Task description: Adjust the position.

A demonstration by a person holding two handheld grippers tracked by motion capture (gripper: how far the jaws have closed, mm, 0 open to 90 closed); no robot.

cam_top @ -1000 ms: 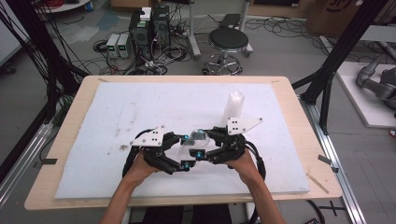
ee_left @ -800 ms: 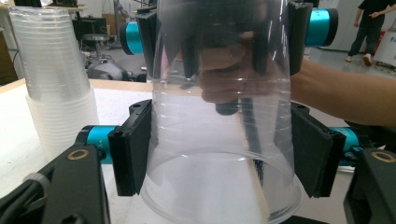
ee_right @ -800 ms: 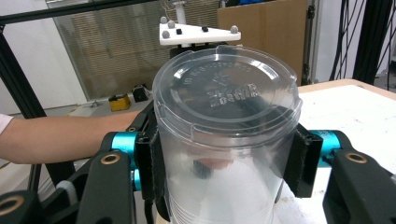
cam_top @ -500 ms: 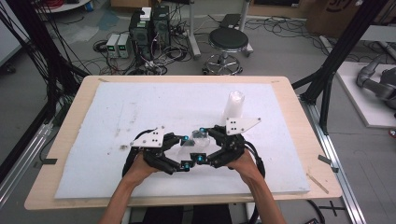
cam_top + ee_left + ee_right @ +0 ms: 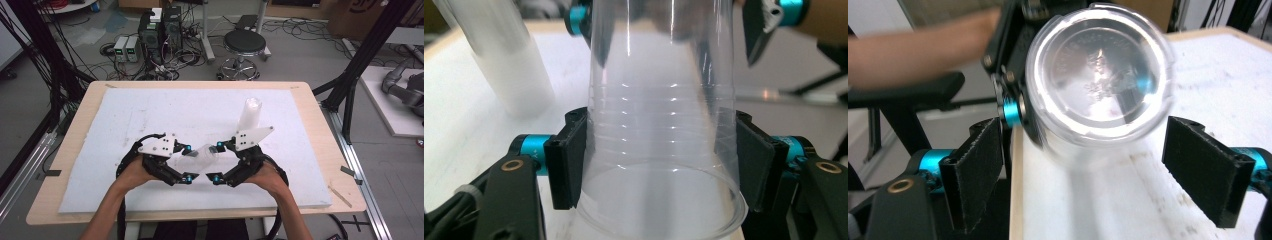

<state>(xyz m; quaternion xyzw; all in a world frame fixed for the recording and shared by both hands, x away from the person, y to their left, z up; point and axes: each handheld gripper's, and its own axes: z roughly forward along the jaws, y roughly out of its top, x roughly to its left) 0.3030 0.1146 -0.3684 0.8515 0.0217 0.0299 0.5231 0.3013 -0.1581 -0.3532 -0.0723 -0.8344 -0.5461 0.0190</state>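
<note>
A clear plastic cup [image 5: 200, 157] lies on its side in the air between the two grippers, just above the white foam board [image 5: 150, 110]. My left gripper [image 5: 189, 163] is shut on it: in the left gripper view both pads [image 5: 569, 165] press the cup [image 5: 659, 125] near its rim. My right gripper [image 5: 216, 161] faces the cup's round base [image 5: 1098, 75]. Its jaws have just been opening and its pads [image 5: 975, 175] stand wide apart, clear of the cup. A tall stack of clear cups [image 5: 249, 114] stands upright behind the right gripper.
The foam board covers most of the wooden table [image 5: 65, 150]. A stool [image 5: 243, 42], computer boxes and cables sit on the floor beyond the far edge. Black frame legs stand at both sides of the table.
The right gripper's jaws have opened off the cup. The left gripper has risen a little with the cup held in it.
</note>
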